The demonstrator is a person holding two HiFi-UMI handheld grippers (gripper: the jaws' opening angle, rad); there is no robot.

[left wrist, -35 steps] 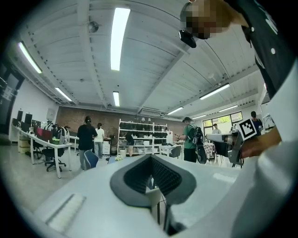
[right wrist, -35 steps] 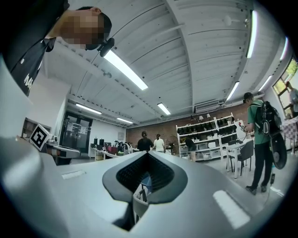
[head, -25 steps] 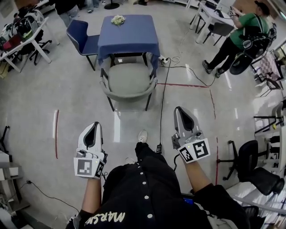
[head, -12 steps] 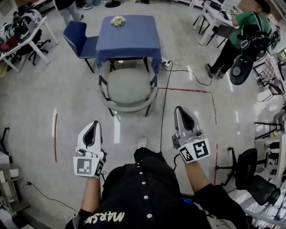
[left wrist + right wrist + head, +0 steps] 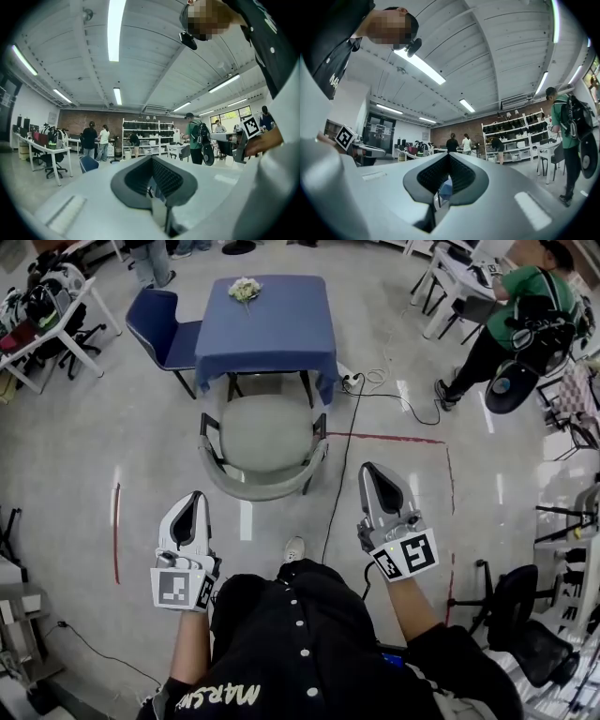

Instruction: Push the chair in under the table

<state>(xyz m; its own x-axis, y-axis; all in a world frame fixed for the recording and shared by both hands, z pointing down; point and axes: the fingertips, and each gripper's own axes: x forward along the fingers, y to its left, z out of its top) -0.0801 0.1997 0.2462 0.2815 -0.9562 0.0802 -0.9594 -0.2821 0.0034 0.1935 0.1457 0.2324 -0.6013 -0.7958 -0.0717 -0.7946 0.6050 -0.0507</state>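
Nearest, at six o'clock in the head view, the wearer's dark buttoned shirt fills the bottom, with one pale shoe [image 5: 294,548] just beyond it. The left gripper [image 5: 196,495] is held out at about eleven o'clock from the body and the right gripper [image 5: 367,467] at about one o'clock, both pointing level towards the furniture ahead. In its own view the left gripper [image 5: 151,157] has its jaws closed tip to tip with nothing between them, and the right gripper [image 5: 449,154] is likewise pressed together and empty. Straight ahead at twelve o'clock stands the chair [image 5: 265,432], a grey-green armchair with its curved back towards the wearer, apart from both grippers; its far edge sits at the hem of the table [image 5: 272,320], with most of the seat out in the open. A black cable [image 5: 342,456] runs along the floor at the chair's three o'clock, crossing a strip of red tape [image 5: 394,439]. The table wears a blue cloth, with flowers [image 5: 246,287] near its far edge and a blue chair [image 5: 155,320] at its nine o'clock. Far off at two o'clock stands a person in green [image 5: 520,310]
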